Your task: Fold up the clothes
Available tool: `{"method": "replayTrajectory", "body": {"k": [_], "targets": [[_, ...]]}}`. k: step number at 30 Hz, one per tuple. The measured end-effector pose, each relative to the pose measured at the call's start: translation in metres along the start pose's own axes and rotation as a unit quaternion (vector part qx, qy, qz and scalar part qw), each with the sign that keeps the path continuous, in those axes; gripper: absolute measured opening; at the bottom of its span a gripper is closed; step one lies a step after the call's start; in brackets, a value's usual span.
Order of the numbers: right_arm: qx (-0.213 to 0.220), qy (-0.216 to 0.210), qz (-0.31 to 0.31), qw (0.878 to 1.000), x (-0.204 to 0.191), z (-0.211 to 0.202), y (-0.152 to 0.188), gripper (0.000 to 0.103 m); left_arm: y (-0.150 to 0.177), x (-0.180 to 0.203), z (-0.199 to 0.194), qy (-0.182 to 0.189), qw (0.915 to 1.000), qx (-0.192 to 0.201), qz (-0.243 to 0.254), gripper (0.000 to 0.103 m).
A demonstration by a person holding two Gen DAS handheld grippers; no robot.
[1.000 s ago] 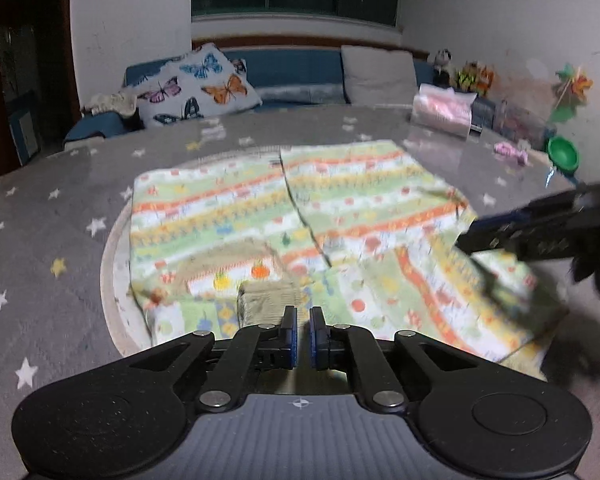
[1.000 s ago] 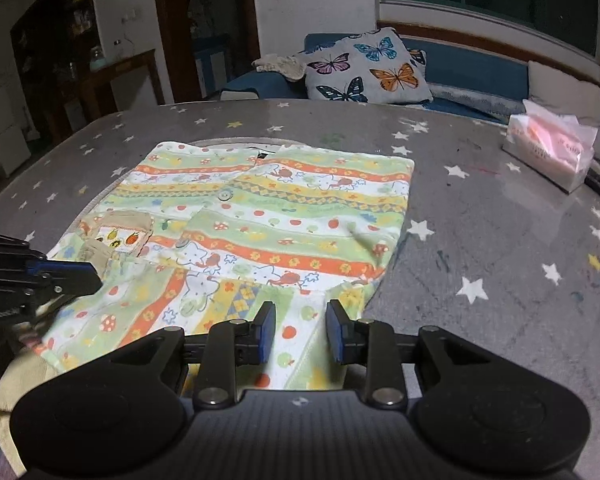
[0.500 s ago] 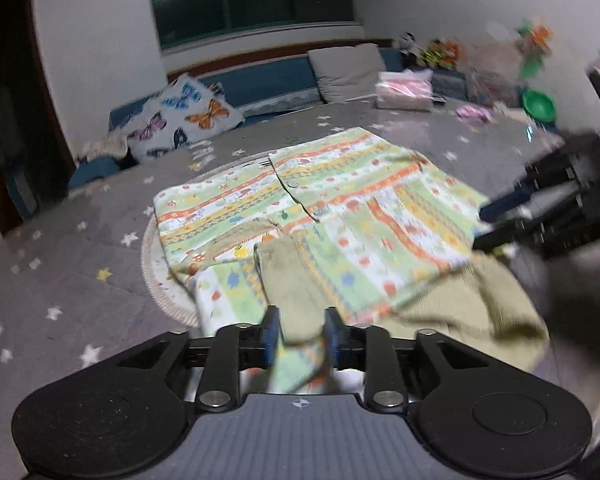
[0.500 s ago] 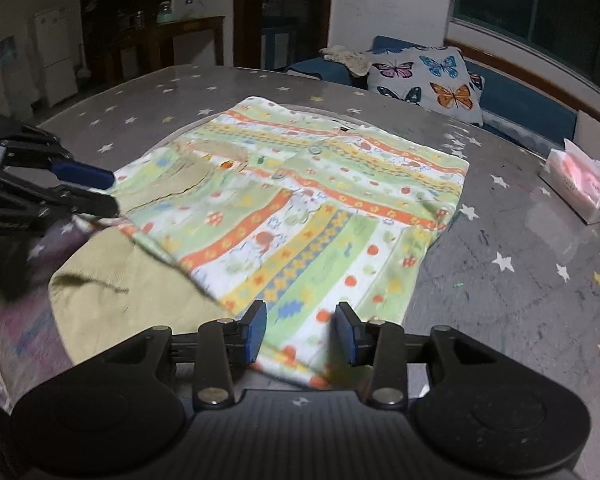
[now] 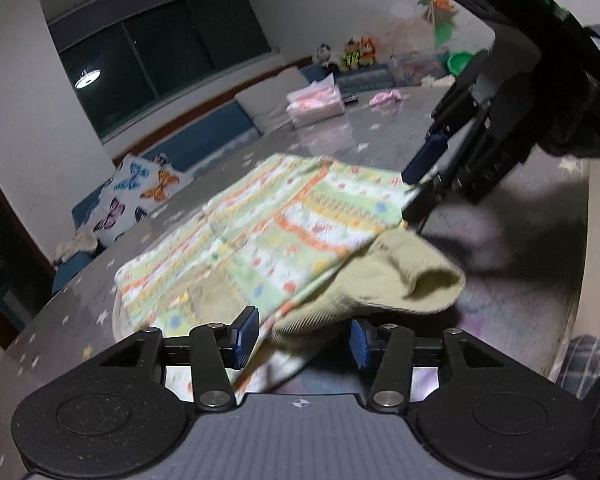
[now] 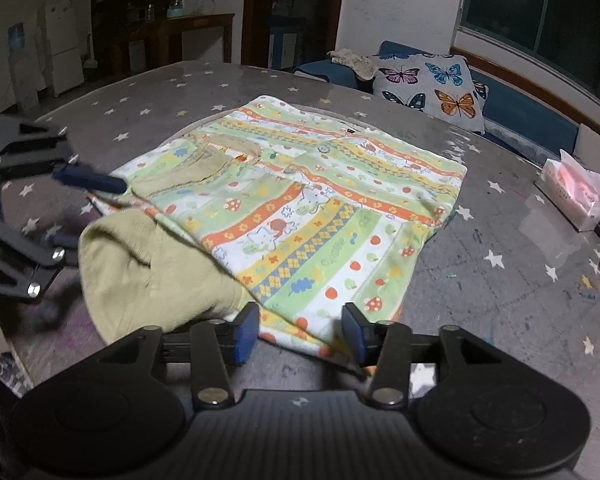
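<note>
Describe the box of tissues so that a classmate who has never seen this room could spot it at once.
Start at the grey star-patterned table where the striped garment lies. Look past the garment to the table's far edge by the window bench. The tissue box stands there: clear wrapped, pink inside, the only boxy thing on the table.

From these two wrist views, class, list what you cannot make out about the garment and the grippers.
- Left wrist view: the patterned garment's near hem is hidden behind the left gripper.
- Left wrist view: motion blur smears the right gripper.
- Right wrist view: the frame edge cuts off the left gripper's body.
- Both views: what lies under the olive lining stays covered.
</note>
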State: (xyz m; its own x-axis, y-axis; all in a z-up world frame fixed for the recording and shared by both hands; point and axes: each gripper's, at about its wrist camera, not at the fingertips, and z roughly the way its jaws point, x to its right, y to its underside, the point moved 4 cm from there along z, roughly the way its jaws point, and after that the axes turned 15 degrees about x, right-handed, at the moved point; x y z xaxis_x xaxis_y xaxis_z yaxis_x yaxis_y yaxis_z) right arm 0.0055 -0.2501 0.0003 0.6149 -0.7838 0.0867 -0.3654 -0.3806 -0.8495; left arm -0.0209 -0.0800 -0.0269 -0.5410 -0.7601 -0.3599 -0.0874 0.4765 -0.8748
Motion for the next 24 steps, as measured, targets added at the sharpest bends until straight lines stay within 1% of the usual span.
{"method": "replayTrajectory", "body": {"k": [2,4,5,7,10,13,16,19,20,21,22,24], "targets": [[-0.002,-0.003,-0.008,1.000,-0.002,-0.003,0.002,0.049,-0.002,-0.001,0.002,0.004,0.9999,0.011,-0.004,0.048],[-0.002,-0.009,-0.019,1.000,-0.006,-0.005,0.004,0.050,-0.004,-0.002,0.004,0.013,0.9996,0.017,-0.017,0.027],[-0.001,-0.012,-0.025,1.000,-0.008,-0.006,0.004,0.051,-0.005,-0.005,0.006,0.016,0.9993,0.018,-0.027,0.024],[0.001,-0.018,-0.036,0.999,-0.012,-0.006,0.004,0.051,-0.008,-0.013,0.010,0.016,0.9984,0.021,-0.051,0.011],[0.006,-0.029,-0.050,0.998,-0.019,-0.004,0.003,0.052,-0.016,-0.031,0.017,0.007,0.9953,0.023,-0.094,0.007],[0.019,-0.035,-0.068,0.997,-0.026,0.002,0.000,0.052,-0.022,-0.048,0.026,0.002,0.9909,0.022,-0.133,0.007],[0.036,-0.035,-0.085,0.995,-0.031,0.009,-0.005,0.051,-0.026,-0.060,0.035,0.004,0.9879,0.019,-0.154,0.007],[0.044,-0.044,-0.072,0.995,-0.032,0.019,-0.011,0.044,-0.026,-0.066,0.041,0.004,0.9871,0.013,-0.159,0.007],[0.042,-0.049,-0.061,0.996,-0.031,0.023,-0.014,0.029,-0.025,-0.068,0.041,0.005,0.9867,0.009,-0.162,0.007],[0.040,-0.053,-0.050,0.997,-0.030,0.027,-0.016,0.019,-0.023,-0.069,0.040,0.006,0.9864,0.007,-0.164,0.009],[0.037,-0.055,-0.039,0.997,-0.027,0.030,-0.019,0.019,-0.022,-0.070,0.036,0.005,0.9868,0.007,-0.161,0.011],[0.038,-0.060,-0.014,0.997,-0.020,0.032,-0.025,0.016,-0.017,-0.070,0.025,0.003,0.9882,0.008,-0.153,0.013]]}}
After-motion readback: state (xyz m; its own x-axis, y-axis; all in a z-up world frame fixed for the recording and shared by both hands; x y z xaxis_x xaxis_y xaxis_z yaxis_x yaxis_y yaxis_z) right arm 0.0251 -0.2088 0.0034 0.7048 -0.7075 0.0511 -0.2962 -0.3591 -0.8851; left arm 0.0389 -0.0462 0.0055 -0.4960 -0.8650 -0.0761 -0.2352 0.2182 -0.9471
